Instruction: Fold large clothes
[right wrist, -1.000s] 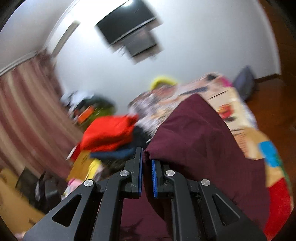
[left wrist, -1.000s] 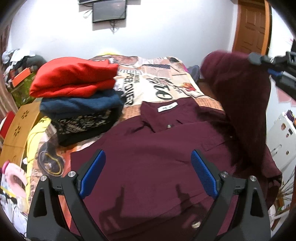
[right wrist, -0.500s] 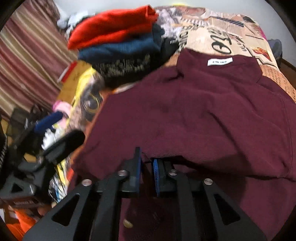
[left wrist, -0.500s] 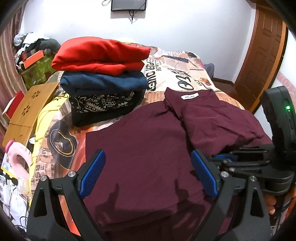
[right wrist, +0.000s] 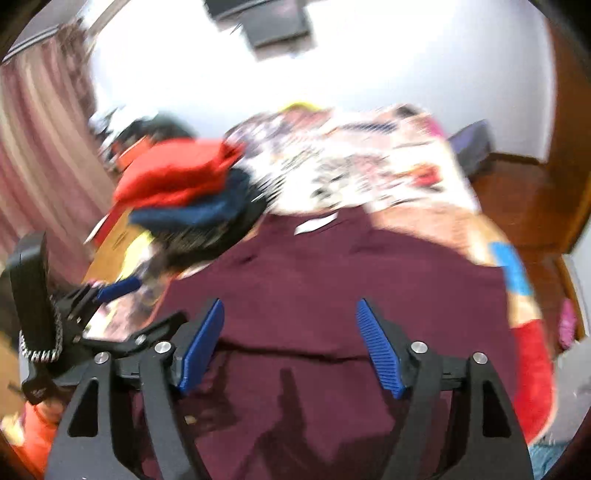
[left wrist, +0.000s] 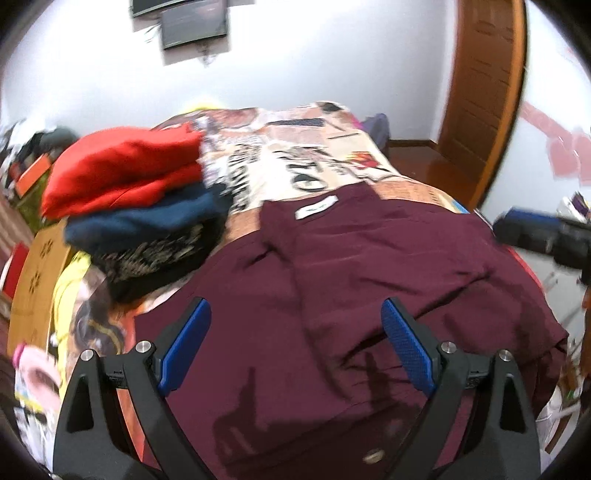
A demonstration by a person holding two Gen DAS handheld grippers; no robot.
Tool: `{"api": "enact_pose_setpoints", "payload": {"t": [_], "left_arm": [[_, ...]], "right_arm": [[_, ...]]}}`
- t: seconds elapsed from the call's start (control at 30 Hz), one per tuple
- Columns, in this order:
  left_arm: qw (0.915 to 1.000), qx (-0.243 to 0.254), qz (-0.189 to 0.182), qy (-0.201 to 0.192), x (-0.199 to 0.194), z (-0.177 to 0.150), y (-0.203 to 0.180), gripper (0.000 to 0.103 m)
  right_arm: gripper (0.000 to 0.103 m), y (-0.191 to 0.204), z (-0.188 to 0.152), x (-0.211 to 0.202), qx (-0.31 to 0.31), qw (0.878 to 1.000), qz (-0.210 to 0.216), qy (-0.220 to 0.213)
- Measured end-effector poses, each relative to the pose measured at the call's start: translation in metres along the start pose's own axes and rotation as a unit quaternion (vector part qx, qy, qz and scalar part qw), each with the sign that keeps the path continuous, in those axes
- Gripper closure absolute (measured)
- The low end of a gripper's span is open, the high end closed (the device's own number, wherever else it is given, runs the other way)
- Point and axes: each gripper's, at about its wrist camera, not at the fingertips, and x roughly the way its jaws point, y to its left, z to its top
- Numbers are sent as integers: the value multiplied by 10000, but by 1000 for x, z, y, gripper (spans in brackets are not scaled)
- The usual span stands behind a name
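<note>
Our left tongs [left wrist: 295, 343] and right tongs [right wrist: 290, 343] hang spread and empty above the maroon shirt [left wrist: 332, 280] on the bed [left wrist: 295, 155].

Maroon shirt [left wrist: 332, 295]: one, spread on the bed [left wrist: 295, 155]
Neck label [left wrist: 317, 208]: one, white
Folded garments in the stack: three: red [left wrist: 122, 173], navy [left wrist: 147, 221], dark patterned [left wrist: 155, 258]
Grippers: two, left gripper [left wrist: 295, 343], right gripper [right wrist: 291, 343], each with two blue pads
Wall screen [left wrist: 194, 24]: one
Door [left wrist: 484, 92]: one
</note>
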Motion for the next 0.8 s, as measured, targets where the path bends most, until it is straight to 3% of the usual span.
{"api": "enact_pose_setpoints", "payload": {"t": [0.3, 0.5, 0.6, 0.63, 0.7, 0.77, 0.8], "left_arm": [[9950, 787, -436, 442, 49, 13, -71, 10], [9881, 1155, -379, 939, 99, 10, -100, 9], [9892, 1077, -413, 900, 106, 18, -100, 9], [9903, 1057, -400, 811, 104, 23, -100, 13], [9919, 1050, -371, 613, 99, 31, -100, 31], [9933, 981, -337, 515, 97, 40, -98, 61], [9943, 862, -407, 483, 95, 45, -94, 70]], "right_arm": [[31, -82, -19, -35, 772, 9917, -999, -242], [31, -113, -33, -38, 1160, 9870, -1108, -62], [31, -119, -39, -35, 1228, 9861, -1116, 23], [31, -120, -41, -33, 1229, 9858, -1141, 63], [31, -122, -45, -32, 1212, 9857, -1168, 104], [31, -123, -47, -27, 1201, 9856, -1182, 171], [31, -124, -47, -25, 1204, 9854, -1186, 206]]}}
